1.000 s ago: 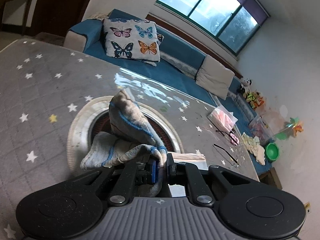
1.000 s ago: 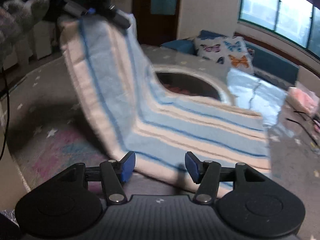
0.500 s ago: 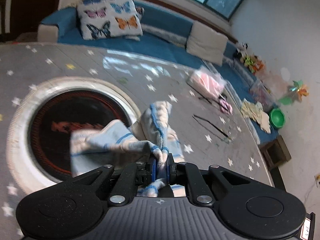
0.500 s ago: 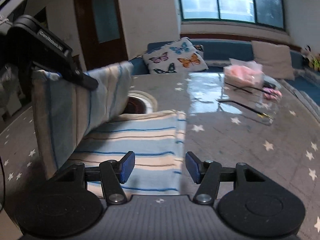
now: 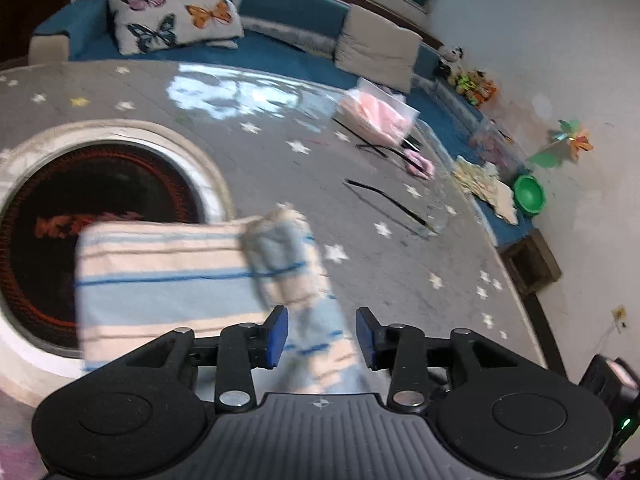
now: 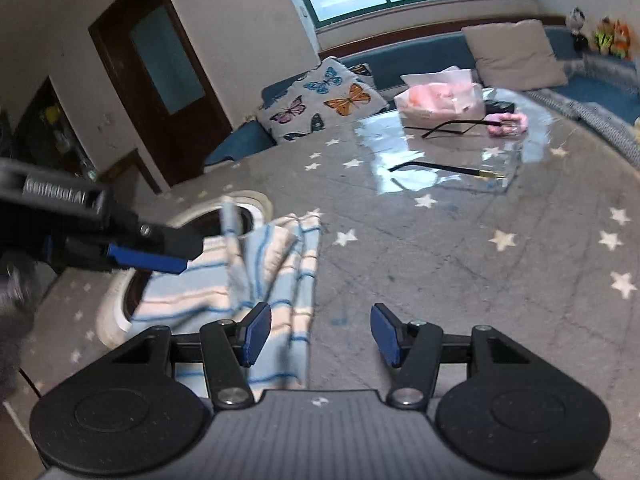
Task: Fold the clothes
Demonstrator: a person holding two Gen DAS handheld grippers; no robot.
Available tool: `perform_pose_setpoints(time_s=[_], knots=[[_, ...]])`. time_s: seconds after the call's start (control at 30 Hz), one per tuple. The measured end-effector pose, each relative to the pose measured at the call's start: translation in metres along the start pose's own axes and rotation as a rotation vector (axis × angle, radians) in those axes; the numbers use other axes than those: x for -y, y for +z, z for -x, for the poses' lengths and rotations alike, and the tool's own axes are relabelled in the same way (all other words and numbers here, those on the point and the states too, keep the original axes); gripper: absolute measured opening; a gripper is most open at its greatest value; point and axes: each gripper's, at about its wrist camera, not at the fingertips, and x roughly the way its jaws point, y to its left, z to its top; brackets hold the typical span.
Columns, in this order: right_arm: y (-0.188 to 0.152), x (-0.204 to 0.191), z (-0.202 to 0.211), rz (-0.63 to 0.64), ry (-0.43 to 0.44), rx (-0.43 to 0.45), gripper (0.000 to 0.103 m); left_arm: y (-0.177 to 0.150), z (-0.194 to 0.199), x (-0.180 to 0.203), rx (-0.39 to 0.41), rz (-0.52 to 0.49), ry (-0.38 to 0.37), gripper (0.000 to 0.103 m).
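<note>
A blue-and-cream striped towel (image 5: 168, 276) lies on the grey star-patterned table cover (image 5: 280, 152), partly over a round dark opening. One end is doubled over in a loose, blurred heap (image 5: 280, 248). My left gripper (image 5: 321, 336) hovers open just above the towel's near edge, with cloth showing between its blue pads but not clamped. In the right wrist view the towel (image 6: 276, 264) sits left of centre with a corner sticking up. My right gripper (image 6: 320, 334) is open, its left pad over the towel's edge. The left gripper (image 6: 168, 258) reaches in from the left above the towel.
The round opening (image 5: 100, 200) has a pale rim. A pink bag (image 5: 376, 116), thin black sticks (image 5: 384, 200) and a pink item (image 5: 420, 164) lie at the far right of the table. Beyond are a blue sofa with a butterfly pillow (image 5: 176, 12) and a green bowl (image 5: 529, 195).
My left gripper has opened and let go of the towel's corner after carrying it across. The lifted half has dropped onto the flat half. My right gripper stayed open.
</note>
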Motion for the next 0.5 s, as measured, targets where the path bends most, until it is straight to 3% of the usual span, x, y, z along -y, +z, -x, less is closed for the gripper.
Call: perform_pose_setpoints(time_s=[0.33,0.5], knots=[[0.016,-0.023,-0.05,0.047,0.056,-0.047,0.05,-0.031,0.016,-0.074,-0.005,0.066,0.169,0.049],[0.022,-0.033,-0.076,0.066,0.076,-0.075,0.038,-0.045,0.022,-0.103,-0.014,0.137,0.191,0.049]])
